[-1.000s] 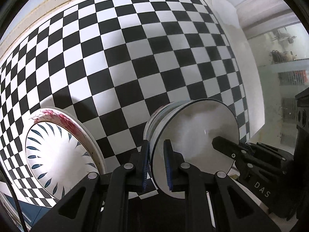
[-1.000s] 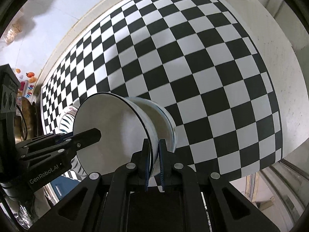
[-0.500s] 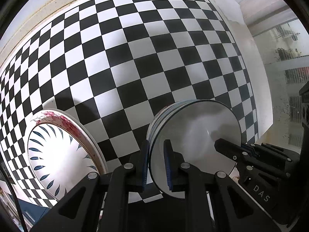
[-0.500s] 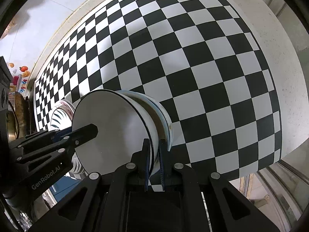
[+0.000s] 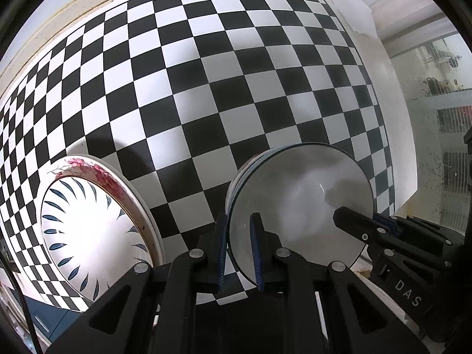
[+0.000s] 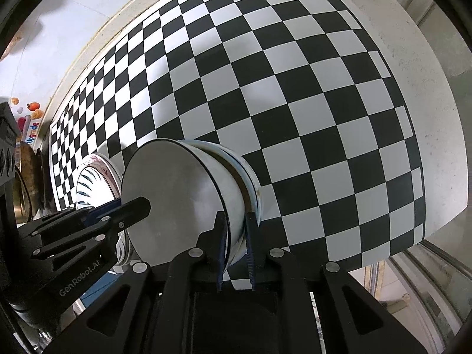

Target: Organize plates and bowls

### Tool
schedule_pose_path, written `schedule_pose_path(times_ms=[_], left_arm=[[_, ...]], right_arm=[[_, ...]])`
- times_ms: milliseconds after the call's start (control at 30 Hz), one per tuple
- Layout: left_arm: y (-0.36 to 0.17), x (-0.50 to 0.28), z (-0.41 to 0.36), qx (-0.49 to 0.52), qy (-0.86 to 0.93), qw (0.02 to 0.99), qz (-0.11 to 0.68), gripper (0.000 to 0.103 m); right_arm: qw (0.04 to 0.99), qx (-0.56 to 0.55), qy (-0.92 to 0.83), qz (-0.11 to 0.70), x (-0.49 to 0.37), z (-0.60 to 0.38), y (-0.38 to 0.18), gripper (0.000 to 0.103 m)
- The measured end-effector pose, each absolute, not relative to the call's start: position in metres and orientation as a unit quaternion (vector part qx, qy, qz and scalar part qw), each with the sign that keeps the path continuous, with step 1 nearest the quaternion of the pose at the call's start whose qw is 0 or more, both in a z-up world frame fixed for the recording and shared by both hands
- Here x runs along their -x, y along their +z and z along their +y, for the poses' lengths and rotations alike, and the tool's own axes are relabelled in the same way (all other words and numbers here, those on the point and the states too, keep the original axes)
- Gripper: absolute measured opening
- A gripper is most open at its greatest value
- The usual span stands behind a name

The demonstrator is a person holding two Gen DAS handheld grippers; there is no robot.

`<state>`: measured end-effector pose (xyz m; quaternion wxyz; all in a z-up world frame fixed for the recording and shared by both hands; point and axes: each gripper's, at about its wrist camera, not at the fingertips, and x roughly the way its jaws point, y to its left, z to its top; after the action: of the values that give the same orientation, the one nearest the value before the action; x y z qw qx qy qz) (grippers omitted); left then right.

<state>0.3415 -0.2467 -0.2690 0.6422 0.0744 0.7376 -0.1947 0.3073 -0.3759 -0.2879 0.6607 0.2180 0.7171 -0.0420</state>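
Observation:
A white bowl with a dark rim (image 5: 298, 206) is nested in other bowls (image 6: 250, 177) on the checkered tabletop (image 5: 206, 73). My left gripper (image 5: 239, 253) clamps the top bowl's near-left rim. My right gripper (image 6: 236, 250) clamps the stack's rim on the opposite side; it also shows in the left wrist view (image 5: 368, 230). The top bowl also shows in the right wrist view (image 6: 171, 200). A stack of plates (image 5: 94, 230), white with blue leaf marks over a pink-flowered one, lies to the left.
The table's right edge (image 6: 436, 118) borders a white ledge and glass. A torn white paper scrap (image 5: 351, 14) lies at the far right corner. Pans and colourful items (image 6: 26, 153) sit at the far left.
The bowl stack, held by both grippers, has shifted slightly lower and nearer the table's right part. The plates have not moved.

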Motion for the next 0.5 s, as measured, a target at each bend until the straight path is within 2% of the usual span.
schedule_pose_path(times_ms=[500], left_arm=[[-0.252,-0.332,-0.245,-0.085,-0.191,0.663,0.719,0.014]], right_arm=[[0.667,-0.206,-0.042,0.715,-0.297,-0.375,-0.279,0.018]])
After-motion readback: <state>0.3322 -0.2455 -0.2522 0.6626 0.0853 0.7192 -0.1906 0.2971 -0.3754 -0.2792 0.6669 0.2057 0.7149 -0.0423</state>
